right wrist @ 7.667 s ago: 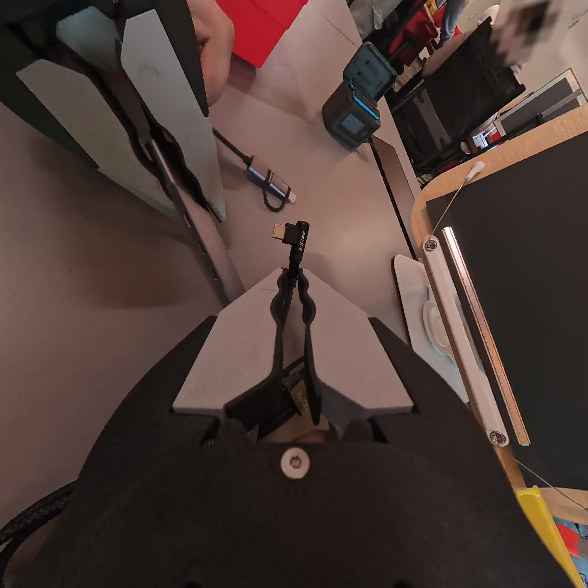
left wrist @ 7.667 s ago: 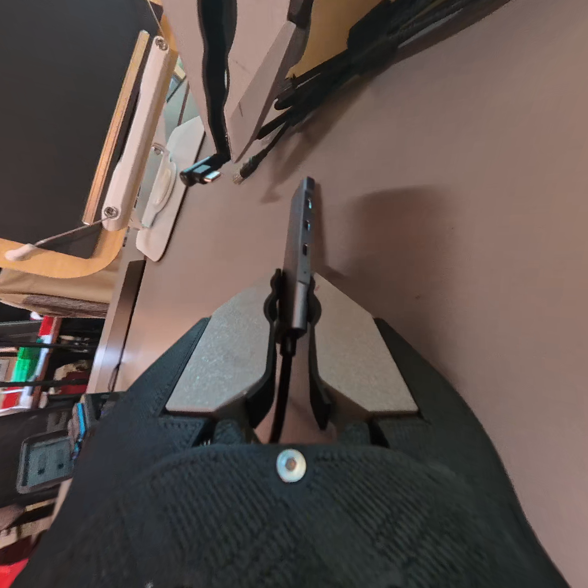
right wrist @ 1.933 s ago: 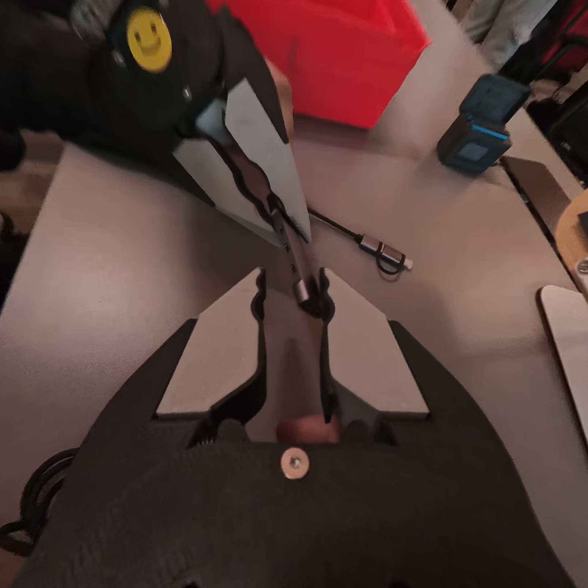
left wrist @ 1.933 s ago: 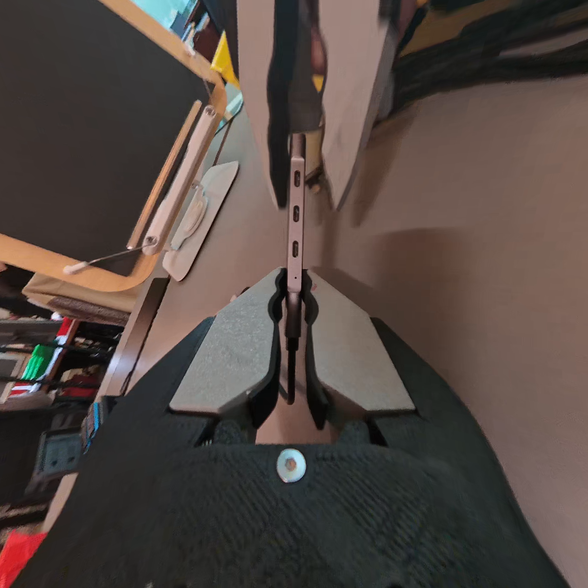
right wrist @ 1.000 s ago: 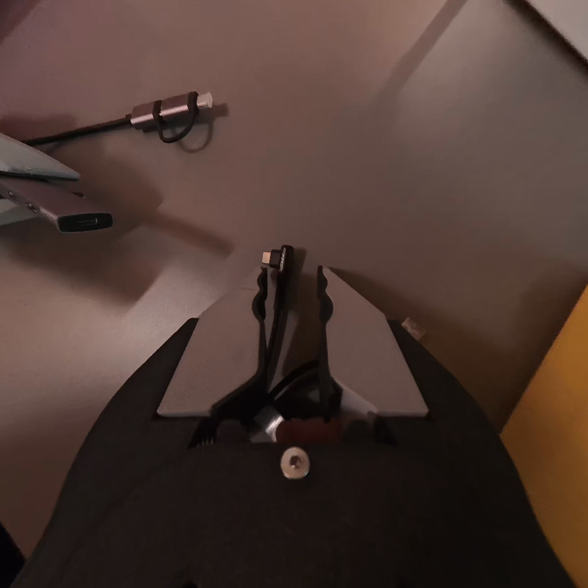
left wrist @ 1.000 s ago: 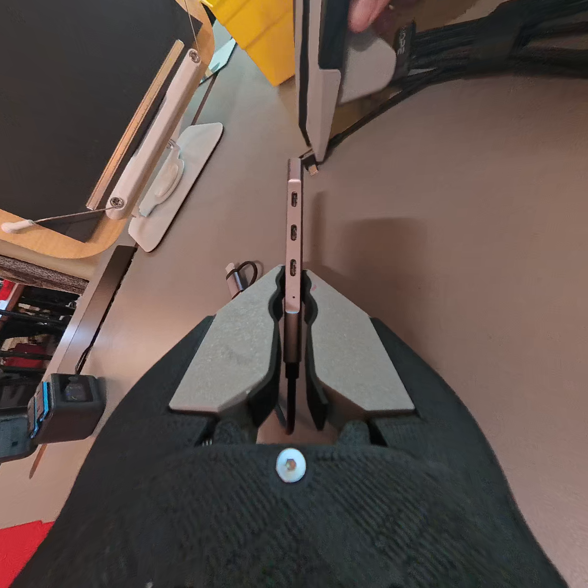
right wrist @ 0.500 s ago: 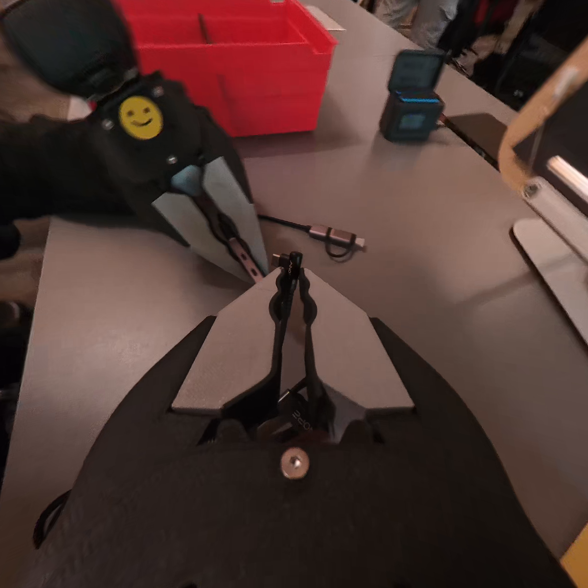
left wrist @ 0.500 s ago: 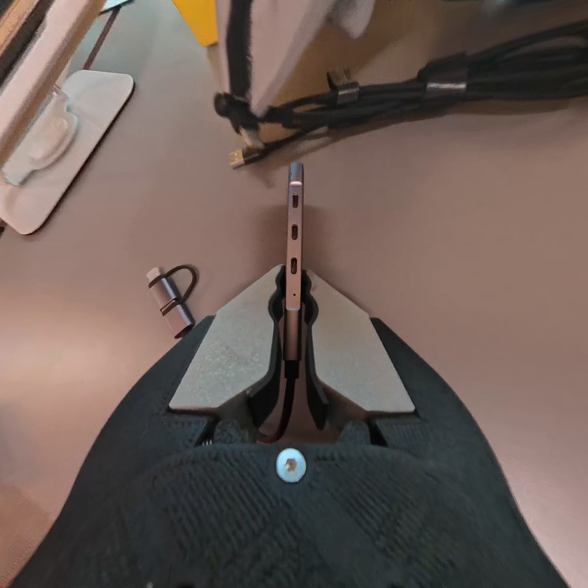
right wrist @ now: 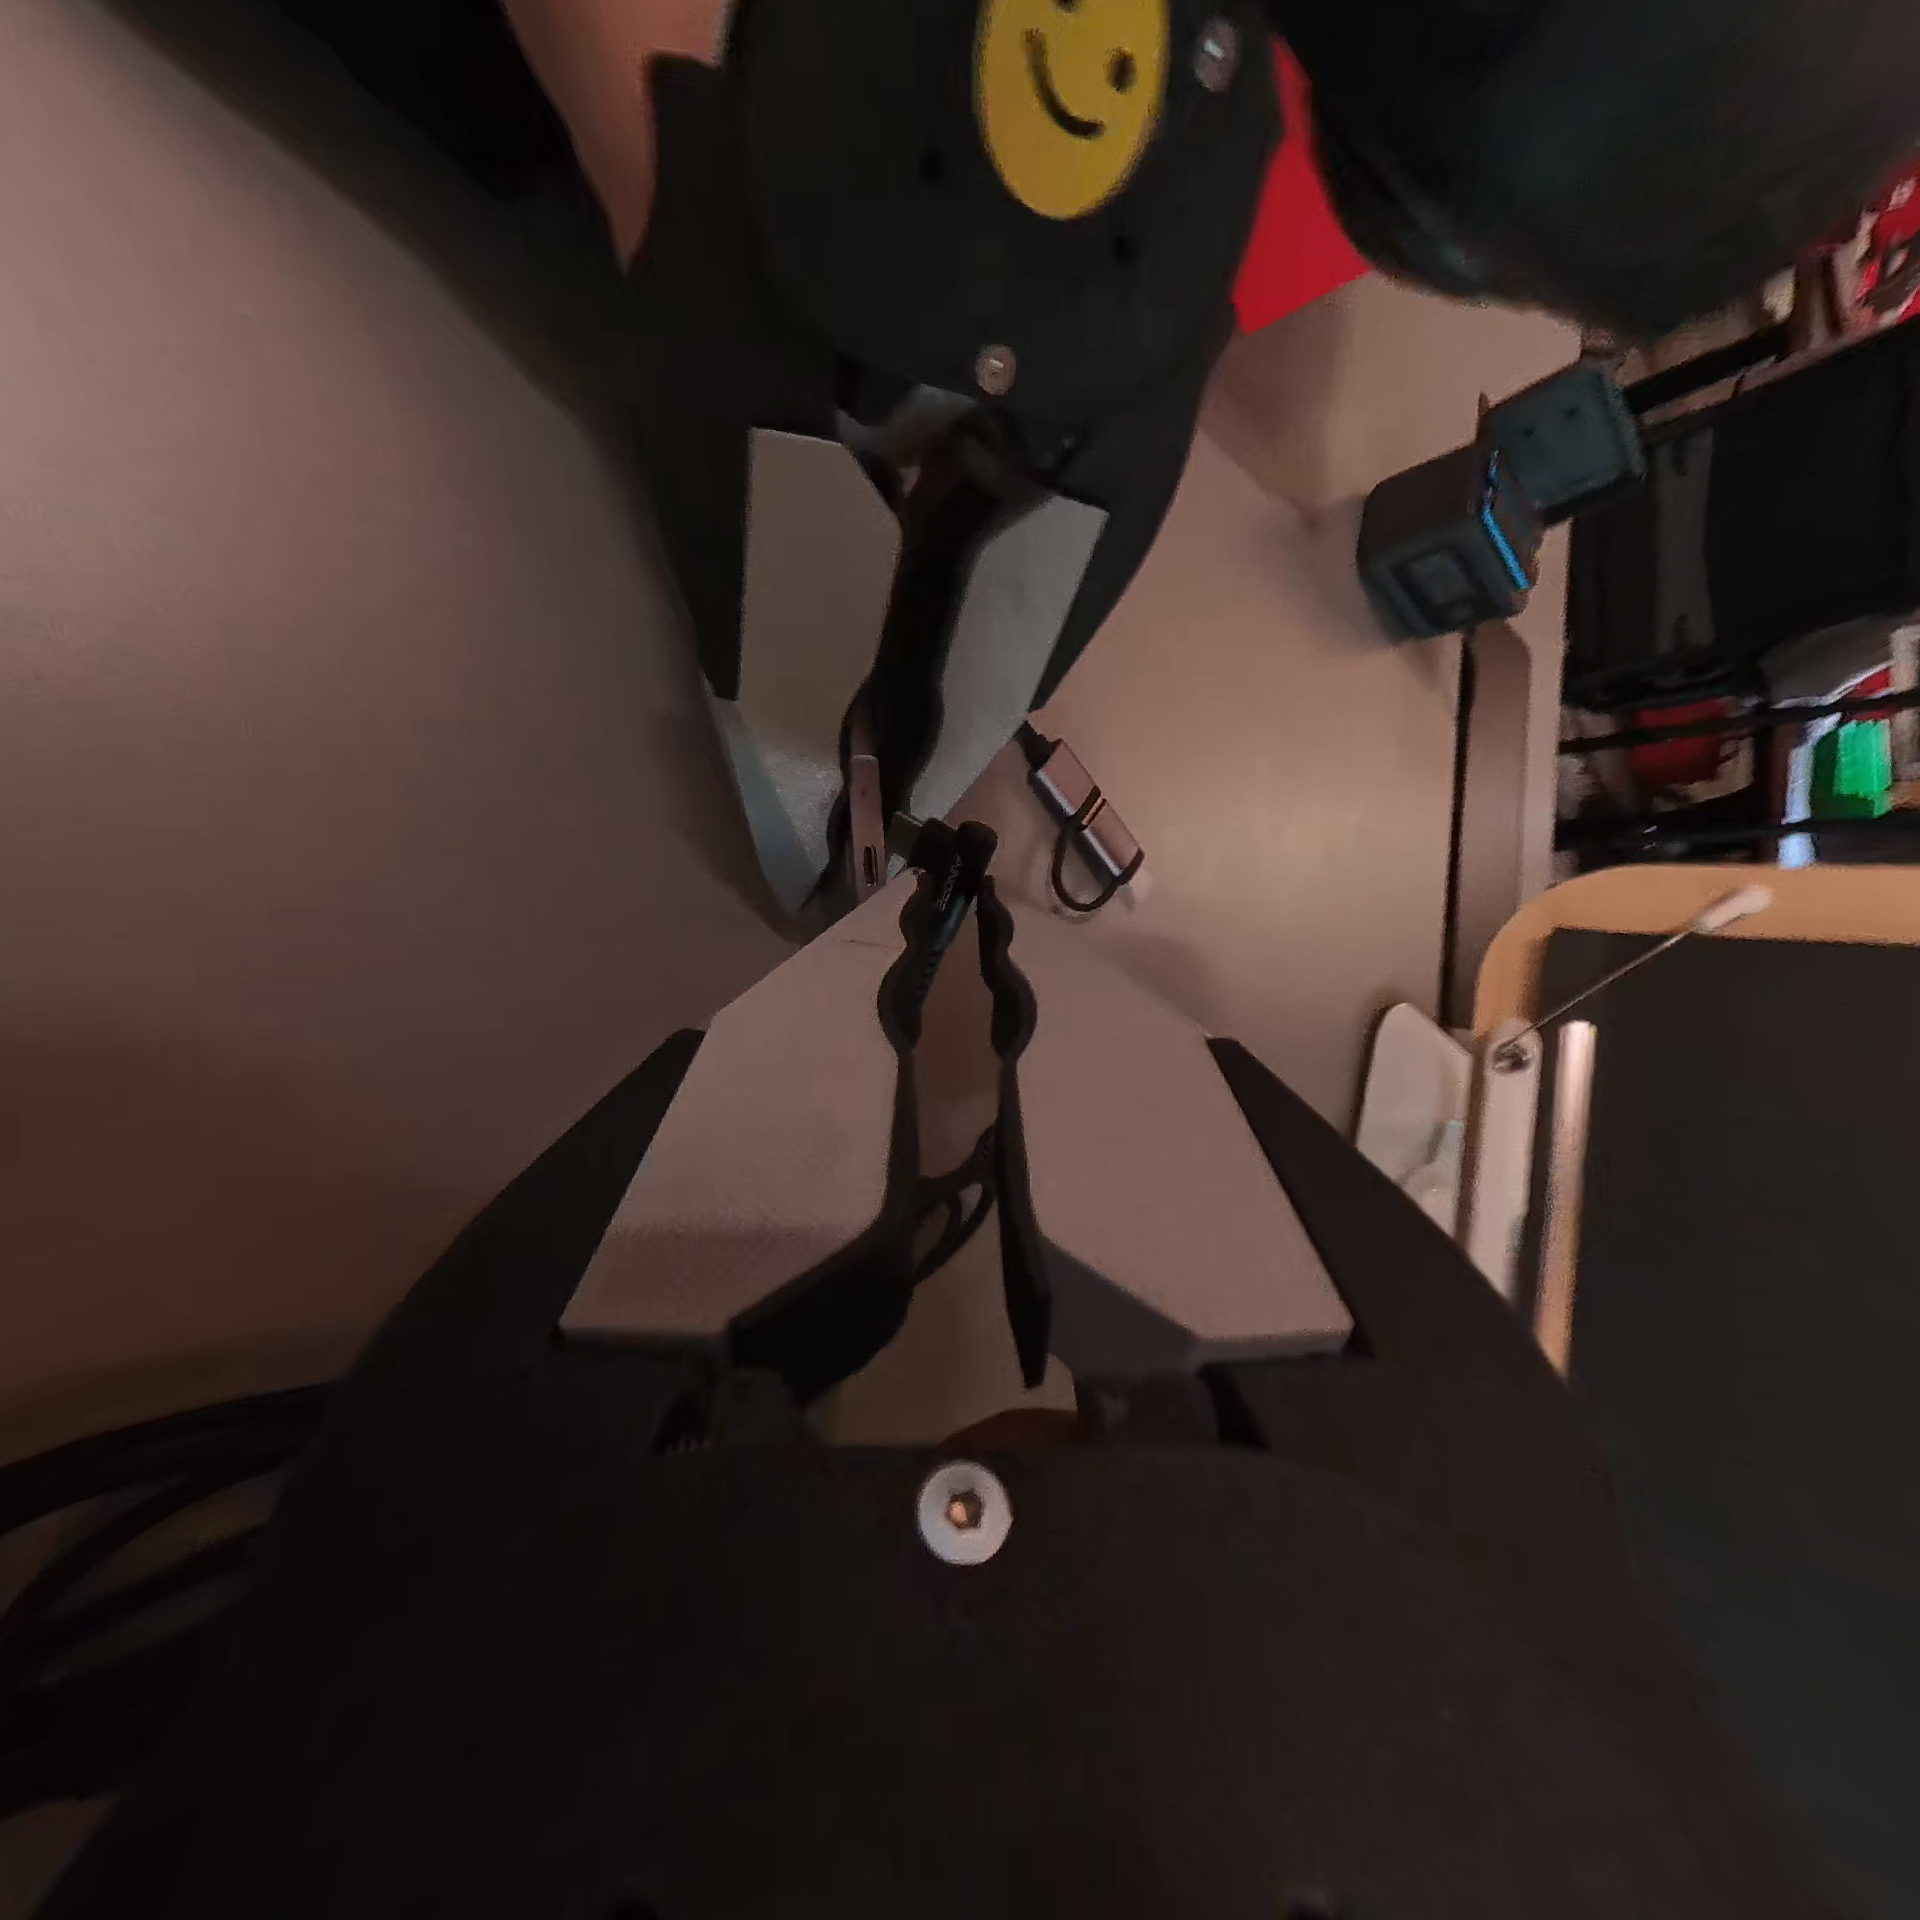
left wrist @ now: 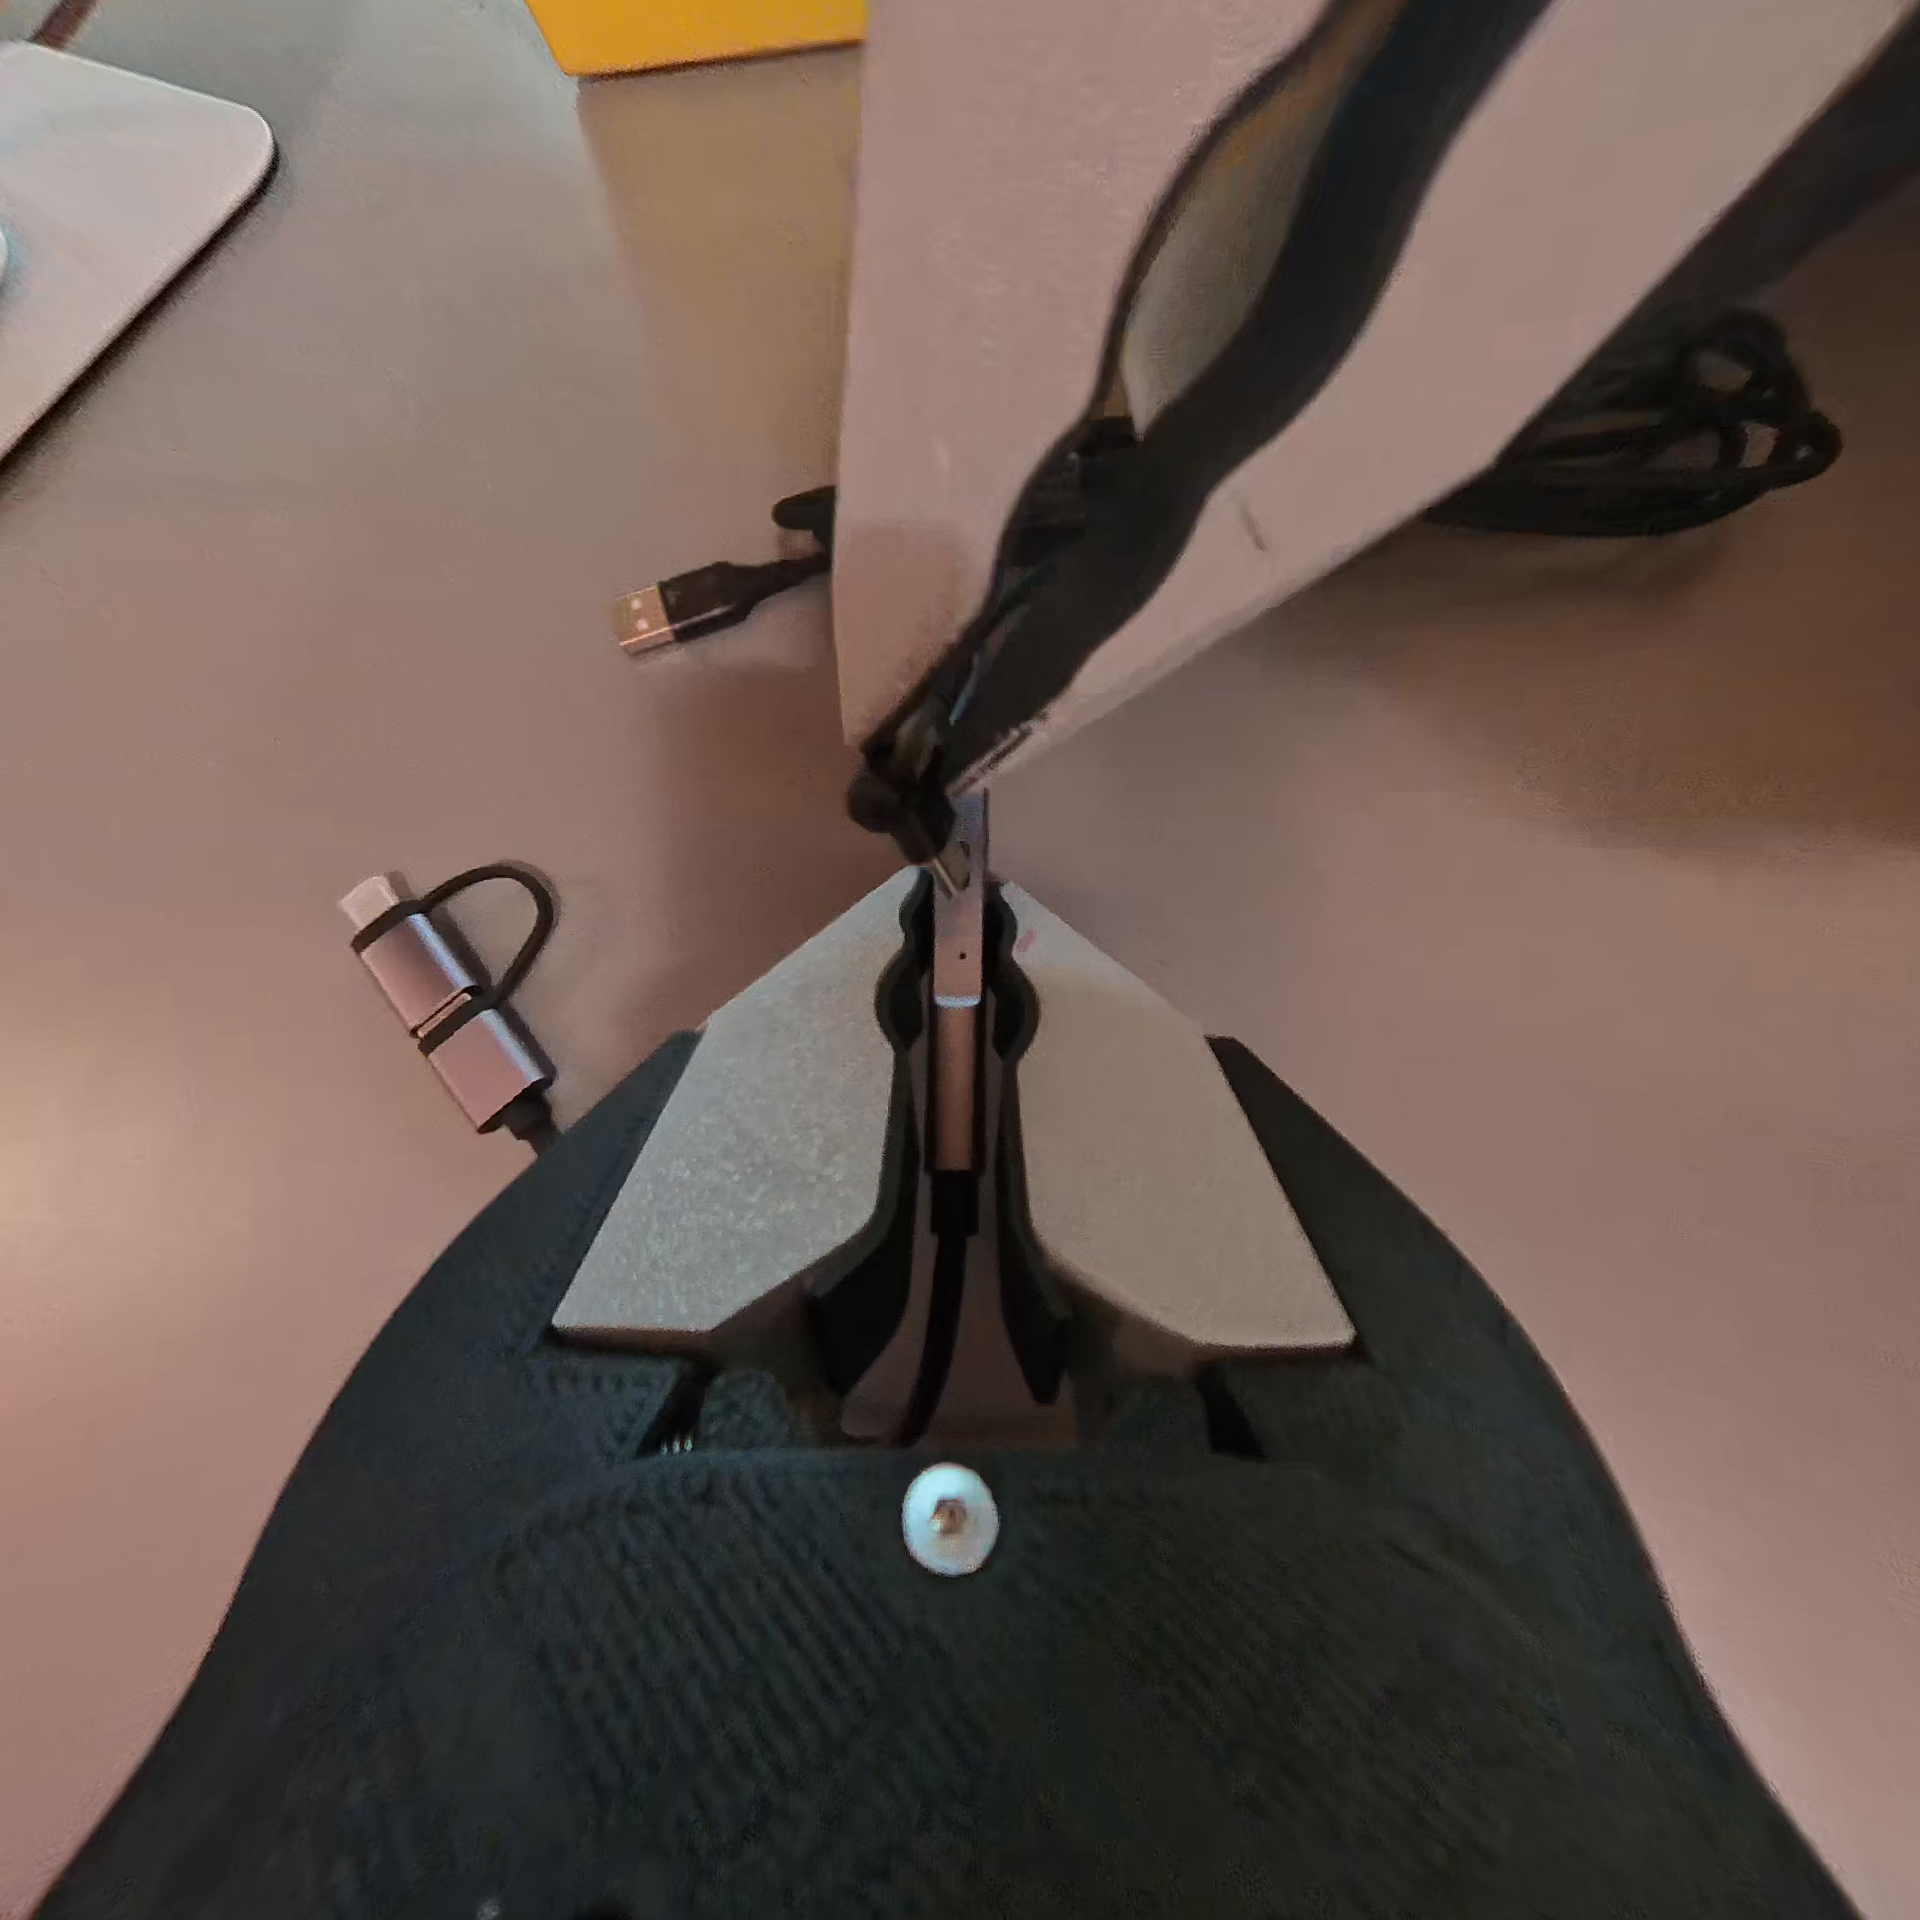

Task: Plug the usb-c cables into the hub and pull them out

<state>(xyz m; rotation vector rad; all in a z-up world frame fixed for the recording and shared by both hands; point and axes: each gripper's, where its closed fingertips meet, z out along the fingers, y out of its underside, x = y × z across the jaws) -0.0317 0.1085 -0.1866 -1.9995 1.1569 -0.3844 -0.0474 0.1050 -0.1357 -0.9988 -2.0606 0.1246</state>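
Both jaws clamped: left gripper (left wrist: 958,894) on hub (left wrist: 962,945), right gripper (right wrist: 951,896) on cable plug (right wrist: 940,847)

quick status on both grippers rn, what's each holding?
Left gripper: closed on the slim grey metal hub.
Right gripper: closed on the black right-angle usb-c cable plug.

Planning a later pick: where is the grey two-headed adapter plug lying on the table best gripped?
Grip the grey adapter plug across its two long flat sides, at mid-body, coming from above. It lies flat and slim; avoid the black tether loop and the cable end by the left gripper.
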